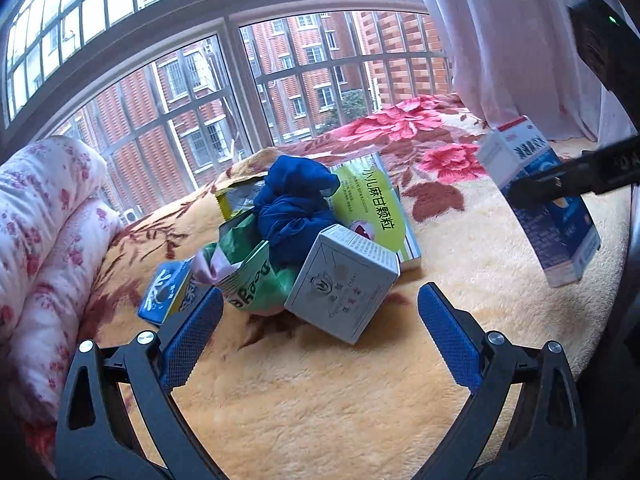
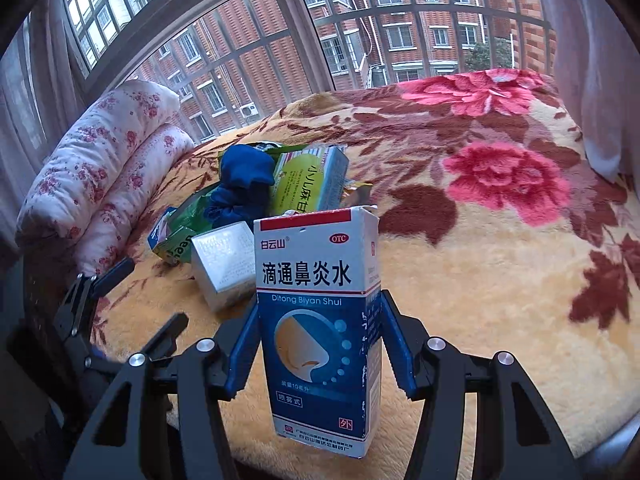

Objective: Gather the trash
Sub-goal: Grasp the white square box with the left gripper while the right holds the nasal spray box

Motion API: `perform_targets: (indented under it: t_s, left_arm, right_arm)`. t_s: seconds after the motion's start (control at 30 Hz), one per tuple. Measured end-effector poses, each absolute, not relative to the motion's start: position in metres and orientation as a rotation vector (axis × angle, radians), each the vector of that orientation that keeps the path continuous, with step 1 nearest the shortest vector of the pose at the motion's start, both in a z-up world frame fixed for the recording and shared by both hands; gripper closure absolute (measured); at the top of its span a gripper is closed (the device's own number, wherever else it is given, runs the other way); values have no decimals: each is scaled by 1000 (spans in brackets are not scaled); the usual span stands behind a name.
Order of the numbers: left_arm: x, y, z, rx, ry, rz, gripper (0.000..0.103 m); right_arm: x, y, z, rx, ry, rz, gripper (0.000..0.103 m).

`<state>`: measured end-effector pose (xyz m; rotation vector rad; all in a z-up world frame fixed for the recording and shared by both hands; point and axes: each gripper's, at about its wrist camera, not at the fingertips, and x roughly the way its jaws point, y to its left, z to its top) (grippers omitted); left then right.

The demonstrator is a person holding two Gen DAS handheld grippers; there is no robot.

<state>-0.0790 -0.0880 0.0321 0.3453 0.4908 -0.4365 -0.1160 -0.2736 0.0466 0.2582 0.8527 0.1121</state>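
Note:
A pile of trash lies on the flowered blanket [image 1: 460, 248]: a grey-white box [image 1: 344, 284], a green-yellow medicine box [image 1: 376, 208], a crumpled blue cloth [image 1: 292, 208], a green wrapper [image 1: 252, 284] and a small blue packet [image 1: 164, 292]. My left gripper [image 1: 320, 320] is open and empty, just in front of the grey-white box. My right gripper [image 2: 318, 344] is shut on a blue-and-white nasal spray box [image 2: 320, 320], held upright above the blanket, to the right of the pile. That box also shows in the left wrist view [image 1: 548, 208].
A folded floral quilt [image 1: 44, 248] lies at the left of the bed. A barred window [image 1: 240, 80] runs behind the bed. A white curtain [image 1: 520, 40] hangs at the right. The quilt also shows in the right wrist view [image 2: 108, 168].

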Motion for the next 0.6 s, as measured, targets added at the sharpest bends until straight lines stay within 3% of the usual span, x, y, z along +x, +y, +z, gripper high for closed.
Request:
perform_targets:
  t_s: [0.27,0.6]
  left_arm:
    - [-44,-90,25,349,553,-599,8]
    - [-26,-123,-3,549,571,-567,8]
  right_arm:
    - [-139,-288,31,291,859,79,47]
    - [-134,-293,18,322,864,92,47]
